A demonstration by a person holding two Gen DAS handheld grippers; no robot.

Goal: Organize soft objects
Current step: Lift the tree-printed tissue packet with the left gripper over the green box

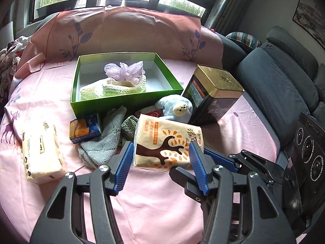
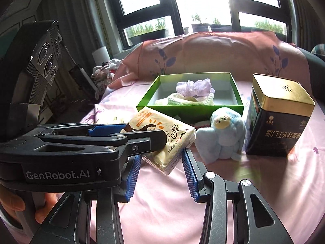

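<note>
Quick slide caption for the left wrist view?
Both grippers clamp a tissue pack before the green box.

Daylight floods in from the windows [image 2: 203, 6] behind, blown out to white in the right wrist view. The pink sheet [image 1: 158, 203] is evenly and softly lit, with a soft shadow beside the tin [image 2: 280, 120]. Fisheye bending curves the edges, and the corners fall to black. Near parts look sharp.
</note>
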